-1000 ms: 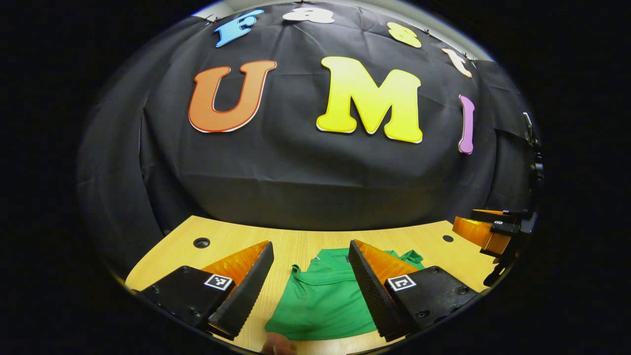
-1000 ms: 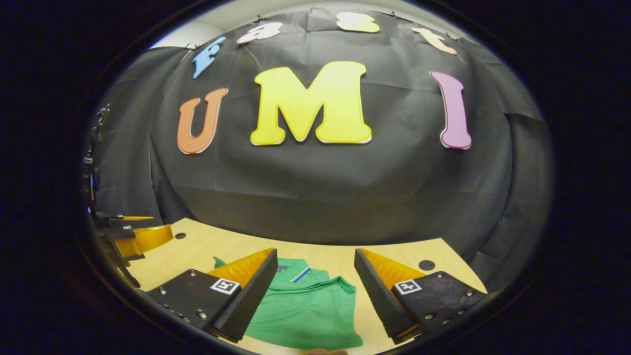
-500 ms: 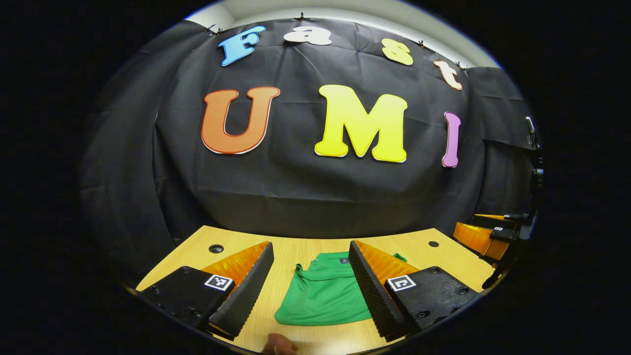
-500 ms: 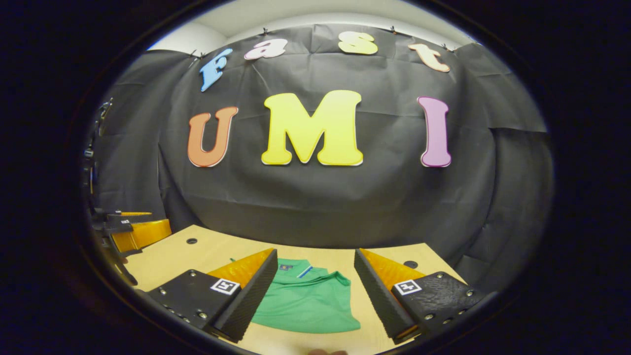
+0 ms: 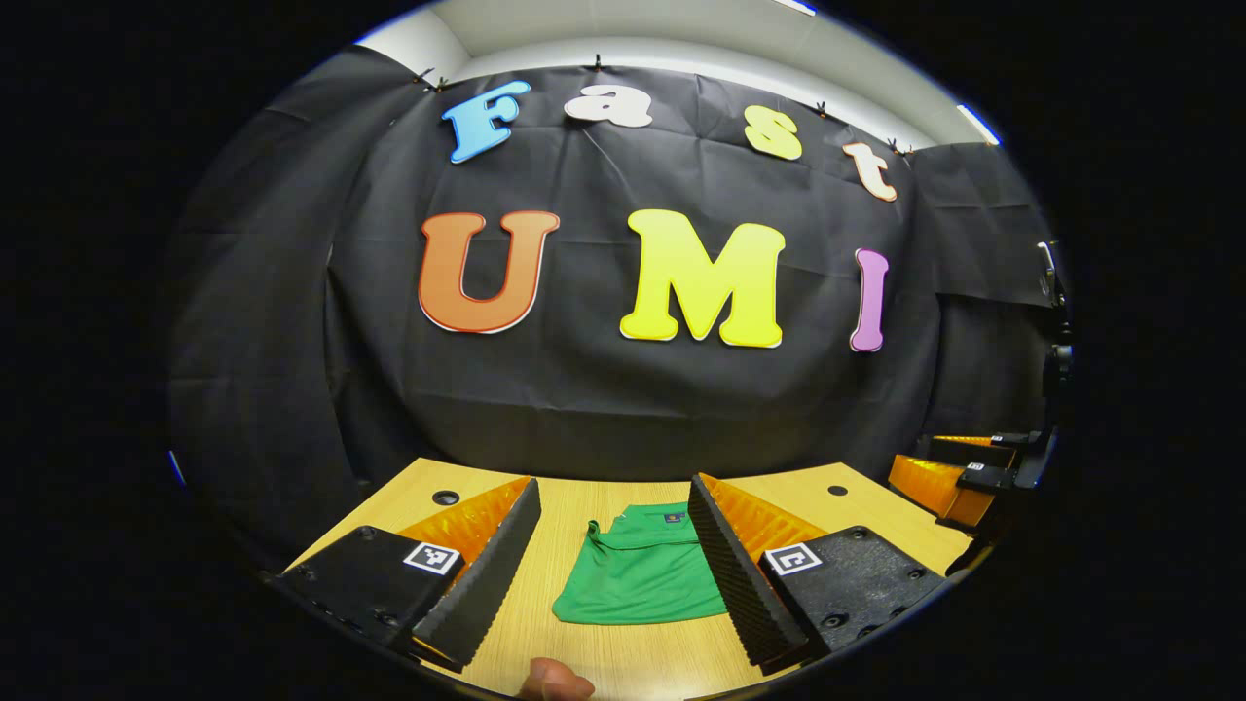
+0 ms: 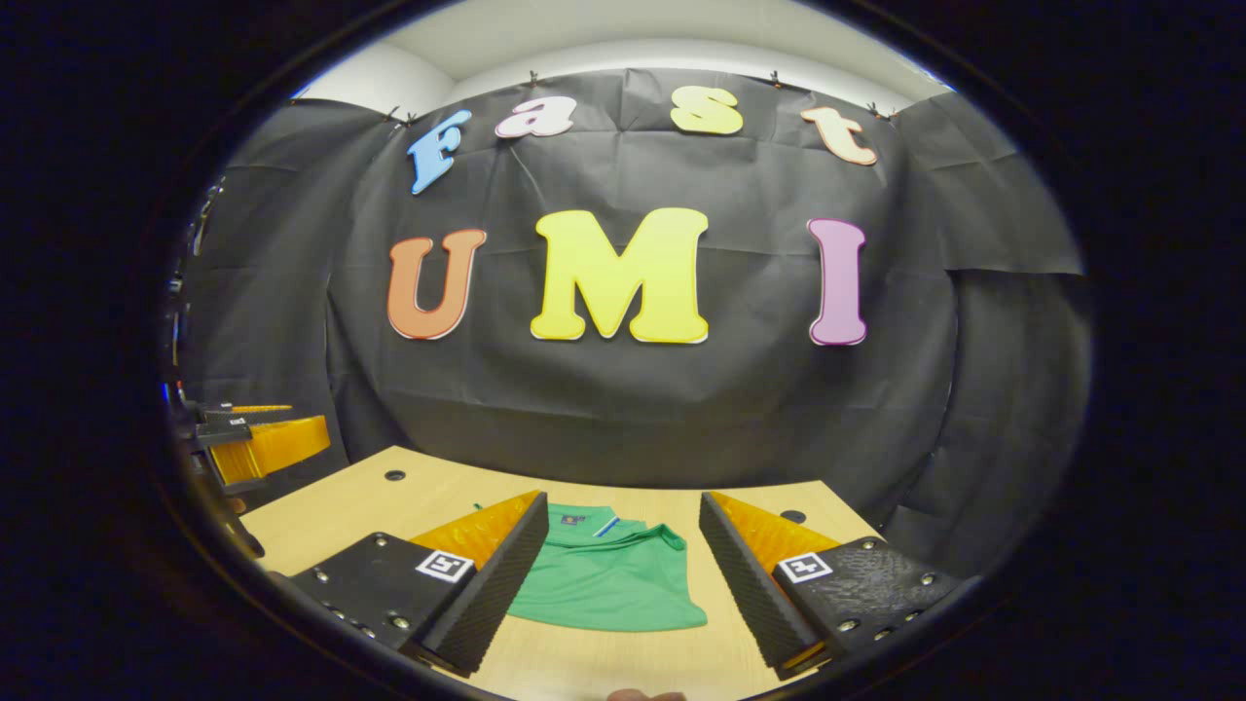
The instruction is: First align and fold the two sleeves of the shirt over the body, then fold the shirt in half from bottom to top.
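Green cloth: the shirt (image 5: 641, 582) lies folded into a compact block on the pale wooden table (image 5: 594, 662), collar end toward the black backdrop (image 5: 584, 389). In the left gripper view it sits on the table beyond the left gripper (image 5: 615, 506), framed between its two fingers; in the right gripper view the shirt (image 6: 605, 576) appears likewise beyond the right gripper (image 6: 623, 521). Both grippers stand wide apart at the fingers, holding nothing and clear of the fabric. Round holes (image 5: 446, 498) mark the far corners of the table. The right gripper (image 5: 959, 477) is also seen at the right edge of the left gripper view, off the table's side; the left gripper (image 6: 258, 438) shows at the left edge of the right gripper view. A fingertip (image 5: 555, 680) intrudes at the bottom edge of the left gripper view. Nothing lies between either gripper and the shirt.

Compared with one second ago, both grippers have drawn back and tilted upward: the shirt looks smaller and farther, more bare table shows in front of it, and pale ceiling (image 6: 633, 34) appears above the backdrop.
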Demonstrator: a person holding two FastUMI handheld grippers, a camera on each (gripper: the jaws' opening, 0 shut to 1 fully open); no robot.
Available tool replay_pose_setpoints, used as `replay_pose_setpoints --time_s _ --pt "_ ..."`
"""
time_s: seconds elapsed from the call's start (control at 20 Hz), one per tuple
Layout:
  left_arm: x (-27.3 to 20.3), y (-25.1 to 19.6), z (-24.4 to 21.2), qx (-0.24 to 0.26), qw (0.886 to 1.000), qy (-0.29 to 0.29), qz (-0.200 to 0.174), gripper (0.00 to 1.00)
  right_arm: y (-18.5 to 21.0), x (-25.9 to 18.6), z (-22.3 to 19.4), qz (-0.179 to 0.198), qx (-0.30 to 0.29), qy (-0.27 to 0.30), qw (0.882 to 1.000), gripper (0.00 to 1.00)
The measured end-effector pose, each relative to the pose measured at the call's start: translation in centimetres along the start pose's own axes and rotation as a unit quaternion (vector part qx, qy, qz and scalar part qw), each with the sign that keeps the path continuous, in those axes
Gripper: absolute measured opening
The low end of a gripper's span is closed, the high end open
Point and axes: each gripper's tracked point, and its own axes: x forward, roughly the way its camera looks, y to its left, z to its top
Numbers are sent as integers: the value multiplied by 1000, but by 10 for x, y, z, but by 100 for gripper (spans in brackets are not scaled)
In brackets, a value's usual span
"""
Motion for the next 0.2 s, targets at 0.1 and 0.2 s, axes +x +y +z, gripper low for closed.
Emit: replay_pose_setpoints --time_s 0.1,0.2 --pt "-10 -4 1 7 1000 -6 -5 98 9 -10 2 4 3 -3 1000 98" --pt "-19 -6 4 14 1000 -10 -9 98 18 -18 7 10 1 -12 1000 98"
